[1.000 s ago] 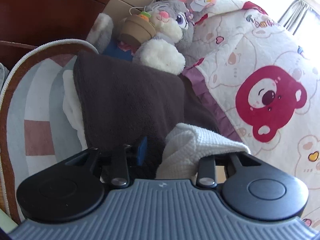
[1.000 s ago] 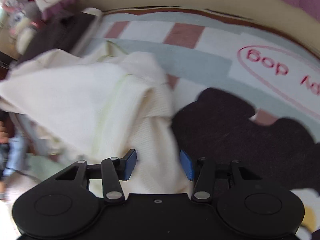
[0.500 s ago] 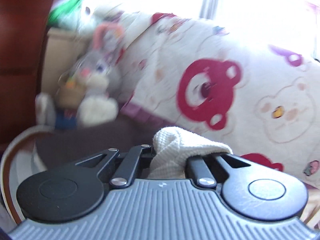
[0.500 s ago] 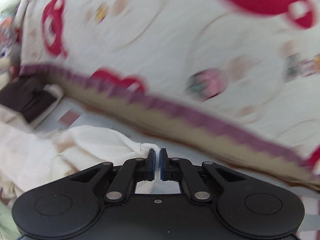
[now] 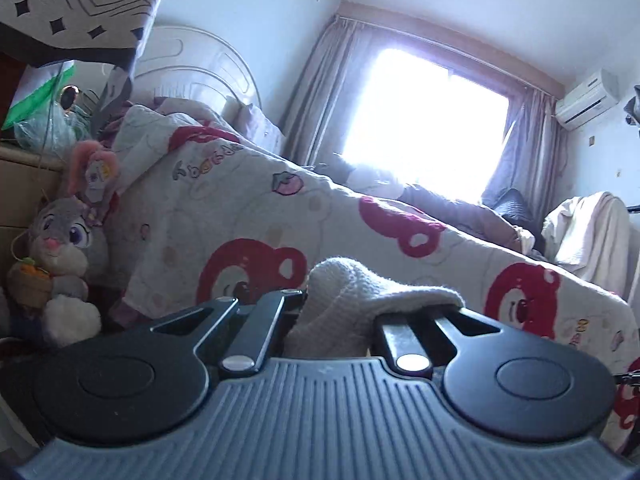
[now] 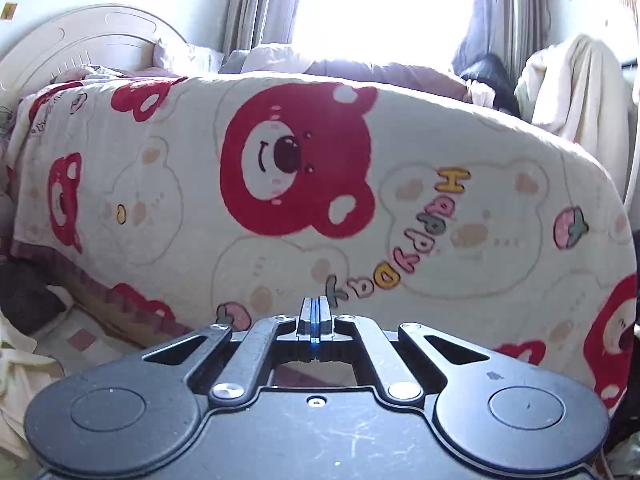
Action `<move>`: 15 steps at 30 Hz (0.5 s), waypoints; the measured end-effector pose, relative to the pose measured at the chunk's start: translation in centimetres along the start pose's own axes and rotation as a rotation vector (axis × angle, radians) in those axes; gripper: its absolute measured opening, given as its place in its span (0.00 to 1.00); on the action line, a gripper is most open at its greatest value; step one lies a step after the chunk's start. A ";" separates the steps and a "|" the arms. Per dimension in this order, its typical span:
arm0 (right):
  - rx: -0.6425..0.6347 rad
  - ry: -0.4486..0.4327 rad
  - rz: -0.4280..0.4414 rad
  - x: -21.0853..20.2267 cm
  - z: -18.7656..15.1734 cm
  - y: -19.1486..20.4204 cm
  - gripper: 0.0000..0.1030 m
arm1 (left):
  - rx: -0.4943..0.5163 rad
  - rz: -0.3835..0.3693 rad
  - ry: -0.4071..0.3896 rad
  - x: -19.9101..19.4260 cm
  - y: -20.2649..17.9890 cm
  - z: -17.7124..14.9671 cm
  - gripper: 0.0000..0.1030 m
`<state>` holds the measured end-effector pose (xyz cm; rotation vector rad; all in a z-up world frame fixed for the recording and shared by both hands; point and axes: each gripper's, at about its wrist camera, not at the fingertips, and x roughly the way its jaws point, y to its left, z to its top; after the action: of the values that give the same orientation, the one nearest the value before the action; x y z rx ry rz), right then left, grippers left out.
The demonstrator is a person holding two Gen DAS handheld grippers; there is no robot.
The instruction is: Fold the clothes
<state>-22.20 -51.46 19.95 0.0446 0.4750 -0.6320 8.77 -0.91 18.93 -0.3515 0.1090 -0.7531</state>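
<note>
Both grippers are now riding much higher than a second ago: where the two wrist views then looked down on the rug and the clothes lying on it, they are now facing the side of the bed and the bright window. The left gripper is clamping a bunched fold of the cream knit garment; its jaws have just been closing on that cloth and are now nearly together around it. The right gripper has also just been closing, and its blue pads are now pressed together. In the right wrist view no cloth is showing between them, though it was half a second ago, so whether any thread of the garment is caught there I cannot tell. More pale cloth is lying low at the left edge of the right view, beside a folded dark garment.

Judging by this, the step in hand is lifting the knit garment clear to shake it out before laying it flat. The next move calls for checking the right gripper's hold, then spreading both apart to stretch the cloth.

No container for the clothes is showing; a plush rabbit is sitting by the bed.
</note>
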 end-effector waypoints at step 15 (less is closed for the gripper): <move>0.124 0.423 0.476 14.4 -7.9 16.5 0.29 | -0.095 0.469 0.298 -3.0 11.8 -9.4 0.04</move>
<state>-5.79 -44.64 4.92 0.4036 0.8020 -0.1770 12.14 6.51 5.93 -0.2865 0.4918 -0.3309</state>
